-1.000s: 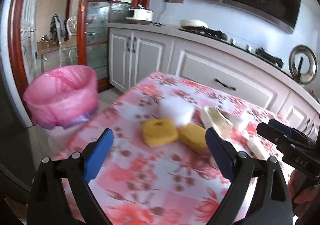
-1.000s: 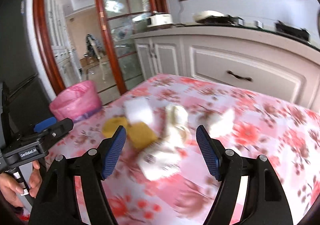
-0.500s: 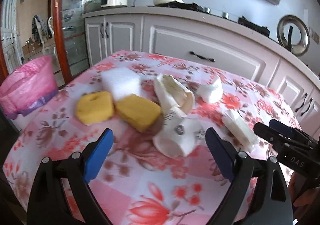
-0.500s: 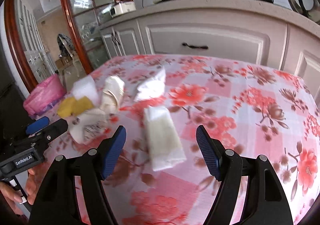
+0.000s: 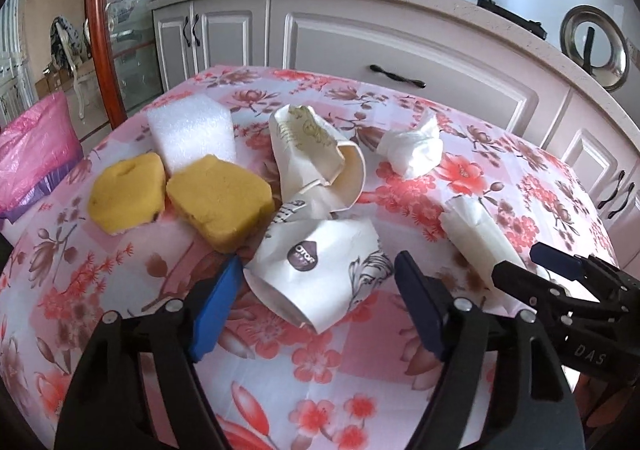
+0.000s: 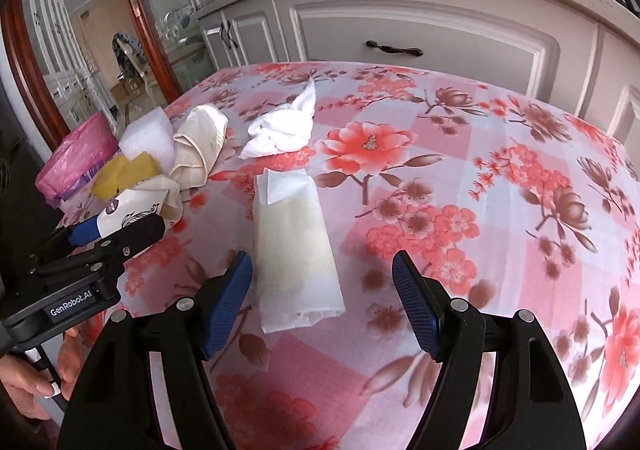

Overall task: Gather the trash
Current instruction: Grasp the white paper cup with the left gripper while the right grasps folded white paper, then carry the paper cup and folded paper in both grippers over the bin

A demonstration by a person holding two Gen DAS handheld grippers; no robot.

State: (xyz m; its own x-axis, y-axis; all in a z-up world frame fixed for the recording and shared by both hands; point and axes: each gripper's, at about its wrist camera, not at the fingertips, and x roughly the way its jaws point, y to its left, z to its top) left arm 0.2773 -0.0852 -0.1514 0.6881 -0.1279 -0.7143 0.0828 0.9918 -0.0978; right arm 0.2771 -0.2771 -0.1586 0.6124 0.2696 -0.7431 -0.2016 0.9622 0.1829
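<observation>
In the left wrist view the left tongs [image 5: 316, 294] stand wide open low in the frame, holding nothing, with the crushed printed paper cup [image 5: 316, 270] lying on its side between the blue pads [image 5: 216, 310] at centre. To take it well I would judge it best to push a little further forward so the pads reach the cup's body rather than its torn rim, then close gently, since the thin paper will fold and could slip. Just above it lies a second crumpled cup [image 5: 316, 153], touching it, so a deep reach may drag both. At left centre sit two yellow sponges [image 5: 216, 205], the nearer one just beside the left pad, with a white foam block [image 5: 190, 131] behind them; a crumpled tissue [image 5: 412, 149] lies upper right, and the pink-lined bin [image 5: 32, 153] shows at the left edge, off the desk [image 5: 320, 378]. In the right wrist view the right tongs [image 6: 322, 302] are likewise spread apart and empty, with the folded white napkin [image 6: 294, 242] lying flat on the floral desk between them, nearer the left pad. Flat paper gives little to pinch, so coming down steeply on its near end seems wise. The tissue sits above it at upper centre, the cups and sponges at left, and the left tongs cross the lower left corner, near enough to get in the way.
</observation>
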